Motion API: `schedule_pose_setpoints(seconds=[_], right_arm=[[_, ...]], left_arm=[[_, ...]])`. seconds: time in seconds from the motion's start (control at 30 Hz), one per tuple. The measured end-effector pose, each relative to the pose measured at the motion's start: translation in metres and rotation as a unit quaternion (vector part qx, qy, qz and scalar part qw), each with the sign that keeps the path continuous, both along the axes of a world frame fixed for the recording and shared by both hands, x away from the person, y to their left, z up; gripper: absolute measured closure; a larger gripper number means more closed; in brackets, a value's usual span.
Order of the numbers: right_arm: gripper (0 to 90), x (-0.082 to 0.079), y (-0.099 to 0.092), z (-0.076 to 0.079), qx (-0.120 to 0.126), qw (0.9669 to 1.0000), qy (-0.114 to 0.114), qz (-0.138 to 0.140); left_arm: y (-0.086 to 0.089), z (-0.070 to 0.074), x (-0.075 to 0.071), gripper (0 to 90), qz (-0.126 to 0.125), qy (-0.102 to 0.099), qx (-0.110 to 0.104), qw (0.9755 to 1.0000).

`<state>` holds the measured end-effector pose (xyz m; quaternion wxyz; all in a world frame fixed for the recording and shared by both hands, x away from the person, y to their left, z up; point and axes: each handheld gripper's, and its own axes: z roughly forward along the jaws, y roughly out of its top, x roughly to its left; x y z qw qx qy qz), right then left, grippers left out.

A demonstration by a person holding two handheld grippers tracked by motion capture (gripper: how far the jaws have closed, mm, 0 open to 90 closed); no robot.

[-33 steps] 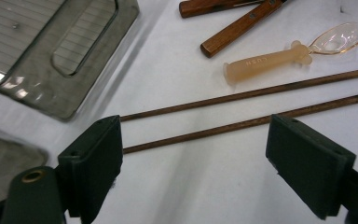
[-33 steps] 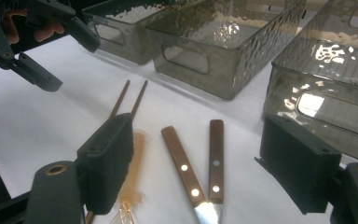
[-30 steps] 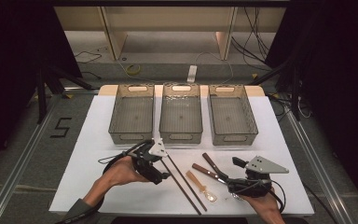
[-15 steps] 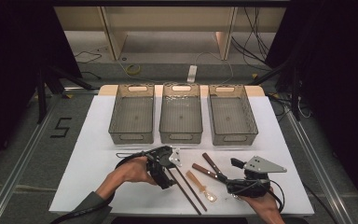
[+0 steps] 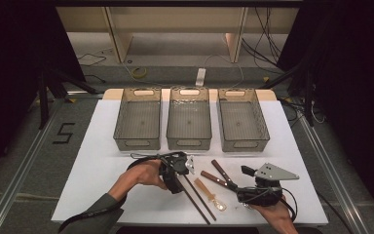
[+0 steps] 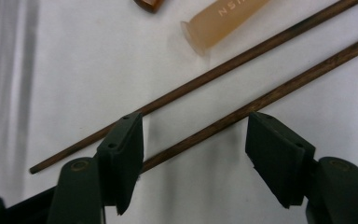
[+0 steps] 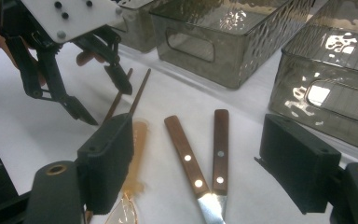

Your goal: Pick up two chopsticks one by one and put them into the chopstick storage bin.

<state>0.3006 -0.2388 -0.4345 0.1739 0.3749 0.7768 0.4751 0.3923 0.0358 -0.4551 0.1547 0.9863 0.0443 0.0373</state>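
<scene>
Left gripper (image 5: 179,168) lowered over two chopsticks (image 5: 197,197) that lie side by side on the white table (image 5: 97,165), running from mid-table toward the near edge. In the left gripper view its jaws straddle the nearer chopstick (image 6: 261,100) without the pads (image 6: 123,154) pressing on it; the farther chopstick (image 6: 205,77) lies just beyond the jaw tips. The jaws have just been closing but remain parted, and nothing is grasped.

Right gripper (image 5: 253,187) rests near the table's front edge, jaws wide apart and empty (pads (image 7: 109,156) frame the cutlery in its own view). Before it lie two wooden-handled knives (image 7: 203,158), handles spread and blades meeting, and a translucent amber spoon (image 7: 133,163) just beside the chopsticks.

Three clear bins (image 5: 190,122) stand in a row across the far half of the table, well apart from the cutlery.
</scene>
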Motion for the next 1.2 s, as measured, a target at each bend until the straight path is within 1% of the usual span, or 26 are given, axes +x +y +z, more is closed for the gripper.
schedule_pose_setpoints(seconds=[0.07, 0.13, 0.17, 0.3, 0.33, 0.37, 0.43, 0.57, 0.6, 0.73, 0.83, 0.87, 0.93, 1.03, 1.07, 1.17, 1.2], right_arm=[[26.8, 0.000, 0.000, 0.000, -0.001, 1.0000, 0.001, 0.000], [26.7, 0.000, 0.000, 0.000, -0.001, 1.0000, 0.001, 0.000], [26.8, 0.000, 0.000, 0.000, -0.001, 1.0000, 0.001, 0.001], [26.7, -0.001, 0.001, 0.000, -0.006, 1.0000, -0.001, 0.001], [26.8, -0.001, 0.001, 0.000, -0.006, 1.0000, 0.000, 0.001], [26.8, -0.001, 0.002, 0.000, -0.007, 1.0000, 0.000, 0.002], [26.7, -0.001, 0.002, 0.000, -0.007, 1.0000, 0.000, 0.002], [26.7, -0.001, 0.001, 0.000, -0.006, 1.0000, 0.000, 0.003], [26.7, -0.001, 0.001, 0.000, -0.005, 1.0000, 0.001, 0.002], [26.8, -0.001, 0.002, 0.000, -0.006, 1.0000, 0.002, 0.004], [26.7, -0.001, 0.001, 0.000, -0.007, 1.0000, 0.002, 0.005], [26.8, -0.001, 0.001, 0.000, -0.007, 1.0000, 0.002, 0.004], [26.7, -0.001, 0.001, 0.000, -0.008, 1.0000, 0.002, 0.005], [26.8, -0.001, 0.001, 0.000, -0.009, 0.9999, 0.003, 0.006], [26.8, -0.001, 0.001, 0.000, -0.010, 0.9999, 0.004, 0.006], [26.8, -0.001, 0.001, 0.000, -0.009, 0.9999, 0.004, 0.005], [26.8, -0.001, 0.001, 0.000, -0.009, 0.9999, 0.004, 0.005]], left_arm=[[0.000, -0.001, 0.000, 37.3, 0.000, 0.002, 0.002, 1.0000], [0.000, -0.002, 0.000, 38.7, -0.002, 0.005, 0.008, 1.0000], [0.000, -0.002, 0.001, 39.2, -0.004, 0.003, 0.011, 0.9999], [0.000, -0.003, 0.002, 40.7, -0.005, 0.006, 0.009, 0.9999], [0.000, -0.004, 0.002, 40.7, -0.005, 0.006, 0.013, 0.9999], [-0.001, -0.006, 0.002, 40.7, -0.007, 0.005, 0.022, 0.9997], [-0.001, -0.006, 0.002, 42.0, -0.007, 0.006, 0.021, 0.9997], [0.000, -0.005, 0.001, 43.5, -0.009, 0.012, 0.025, 0.9996], [-0.001, -0.005, 0.000, 43.8, -0.011, 0.015, 0.030, 0.9994], [-0.001, -0.005, 0.000, 45.7, -0.016, 0.018, 0.037, 0.9990], [0.000, -0.005, -0.001, 48.8, -0.013, 0.024, 0.039, 0.9989], [0.001, -0.004, -0.001, 49.6, -0.016, 0.024, 0.045, 0.9986], [0.001, -0.004, -0.003, 51.4, -0.014, 0.026, 0.047, 0.9985], [0.002, -0.004, -0.007, 53.9, -0.018, 0.023, 0.057, 0.9980], [0.003, -0.003, -0.009, 56.5, -0.025, 0.021, 0.063, 0.9975], [0.006, -0.003, -0.013, 60.3, -0.025, 0.022, 0.062, 0.9975], [0.007, -0.003, -0.014, 60.3, -0.026, 0.022, 0.062, 0.9975]])
